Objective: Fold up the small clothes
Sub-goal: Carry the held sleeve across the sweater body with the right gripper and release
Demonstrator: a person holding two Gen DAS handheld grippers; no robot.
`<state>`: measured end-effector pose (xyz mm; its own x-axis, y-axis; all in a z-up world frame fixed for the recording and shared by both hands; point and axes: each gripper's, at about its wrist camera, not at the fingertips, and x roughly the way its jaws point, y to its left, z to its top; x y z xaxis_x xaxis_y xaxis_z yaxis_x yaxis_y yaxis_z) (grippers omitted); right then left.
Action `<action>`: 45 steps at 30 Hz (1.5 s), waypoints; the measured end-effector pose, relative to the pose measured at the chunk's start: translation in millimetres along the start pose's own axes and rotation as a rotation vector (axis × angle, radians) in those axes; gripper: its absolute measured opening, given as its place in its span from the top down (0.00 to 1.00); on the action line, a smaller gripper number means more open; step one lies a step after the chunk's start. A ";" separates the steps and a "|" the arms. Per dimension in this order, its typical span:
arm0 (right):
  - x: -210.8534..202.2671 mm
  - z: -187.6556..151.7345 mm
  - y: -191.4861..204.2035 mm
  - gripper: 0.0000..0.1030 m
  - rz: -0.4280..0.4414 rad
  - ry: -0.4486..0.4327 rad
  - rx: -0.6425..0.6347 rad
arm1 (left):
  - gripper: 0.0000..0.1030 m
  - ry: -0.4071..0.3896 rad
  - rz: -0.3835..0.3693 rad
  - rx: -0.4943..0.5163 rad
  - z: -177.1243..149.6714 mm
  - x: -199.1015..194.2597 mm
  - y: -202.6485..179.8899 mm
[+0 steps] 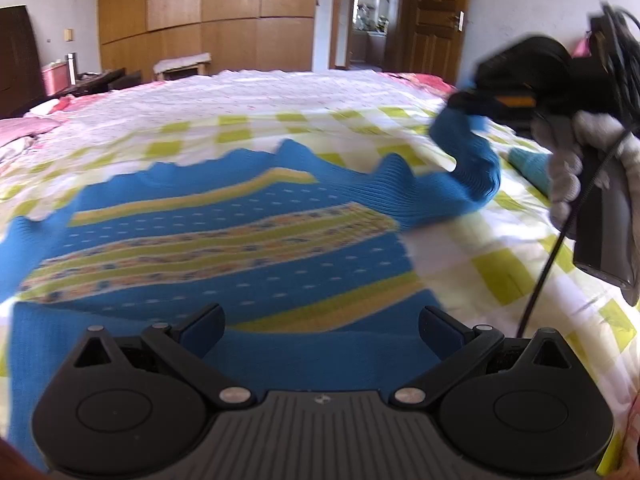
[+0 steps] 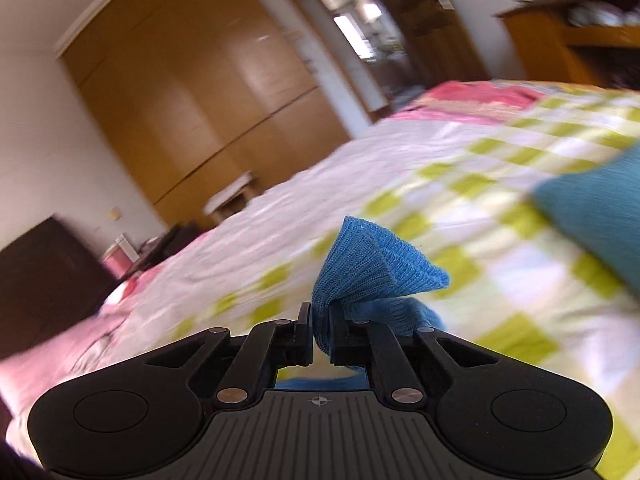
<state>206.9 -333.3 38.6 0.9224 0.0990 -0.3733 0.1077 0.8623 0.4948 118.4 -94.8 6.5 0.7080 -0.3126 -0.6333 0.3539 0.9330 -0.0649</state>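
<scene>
Here the blue sweater (image 1: 224, 240) lies flat on the checked bedspread (image 1: 500, 264), its patterned bands running left to right, one sleeve (image 1: 472, 172) lifted far right. The right gripper (image 2: 321, 330) is pinched tight on the sleeve cuff (image 2: 372, 264). The left gripper (image 1: 322, 326) hovers spread wide over the near hem, holding nothing. A teal cloth (image 2: 600, 208) lies to the right; a wardrobe (image 1: 208, 16) stands beyond. No legible writing.
</scene>
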 end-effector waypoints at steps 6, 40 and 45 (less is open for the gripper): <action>31.6 -33.0 110.4 0.93 0.146 0.097 -0.249 | 0.00 -0.055 0.062 -0.035 -8.7 -25.3 43.0; 76.2 -183.8 242.7 0.88 0.292 0.377 -0.905 | 0.00 -0.093 0.228 -0.287 -28.4 -65.7 169.5; 80.2 -185.7 251.0 0.88 0.304 0.398 -0.890 | 0.00 -0.117 0.255 -0.312 -27.2 -70.5 182.2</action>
<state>239.0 -16.7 -12.9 0.6574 0.3928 -0.6431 -0.5746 0.8134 -0.0906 116.3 102.1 18.4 0.8199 -0.0655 -0.5688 -0.0316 0.9867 -0.1592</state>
